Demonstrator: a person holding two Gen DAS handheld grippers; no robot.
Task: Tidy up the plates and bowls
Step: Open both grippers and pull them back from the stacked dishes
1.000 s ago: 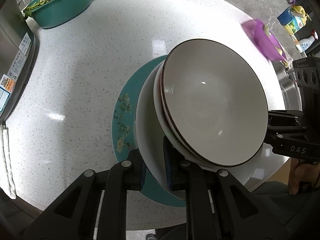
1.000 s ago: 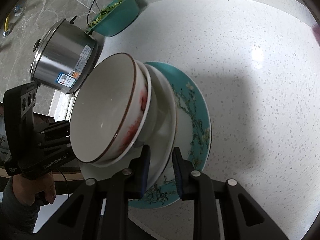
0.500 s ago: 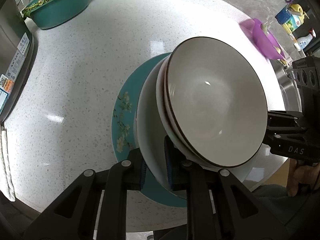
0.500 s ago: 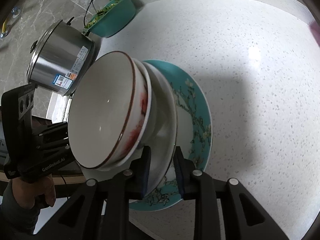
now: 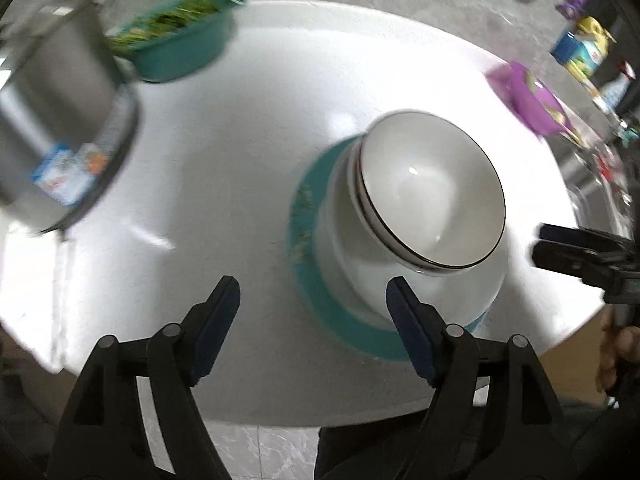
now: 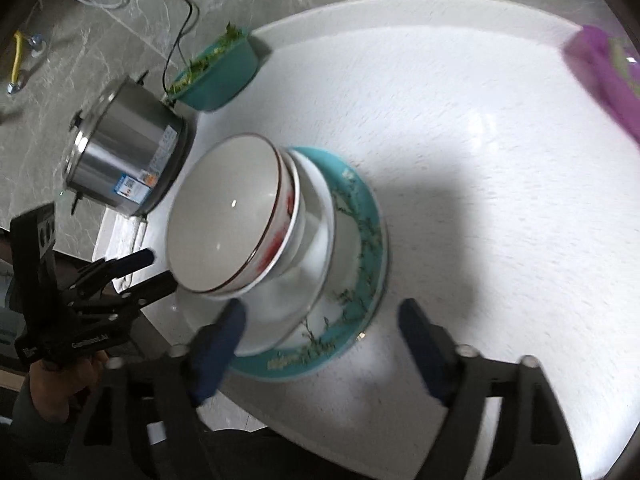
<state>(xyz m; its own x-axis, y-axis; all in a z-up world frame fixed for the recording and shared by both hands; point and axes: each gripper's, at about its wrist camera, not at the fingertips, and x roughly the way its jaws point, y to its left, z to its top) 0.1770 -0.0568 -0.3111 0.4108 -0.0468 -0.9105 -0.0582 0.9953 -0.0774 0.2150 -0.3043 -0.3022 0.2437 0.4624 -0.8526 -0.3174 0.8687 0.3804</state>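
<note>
A stack stands on the white round table (image 5: 248, 152): a teal flowered plate (image 6: 362, 240) at the bottom, a white plate (image 6: 280, 312) on it, then a red-patterned bowl (image 6: 289, 216) with a brown-rimmed white bowl (image 5: 432, 196) (image 6: 224, 224) nested inside. My left gripper (image 5: 314, 314) (image 6: 160, 268) hovers at the stack's near edge, jaws opening, pads off the plates. On the opposite side of the stack my right gripper (image 6: 320, 324) (image 5: 540, 244) is likewise opening with nothing pressed between its pads.
A steel pot (image 6: 124, 160) (image 5: 52, 120) stands at the table's left edge, with a teal basin of greens (image 6: 216, 76) (image 5: 180, 40) behind it. A purple bowl (image 5: 532, 100) sits far right. Bottles (image 5: 580, 48) stand beyond it. A hand (image 6: 60, 380) holds the left gripper.
Both grippers let go of the white plate's rim, spread their jaws wide and drew back and upward. The stack now rests on the table on its own.
</note>
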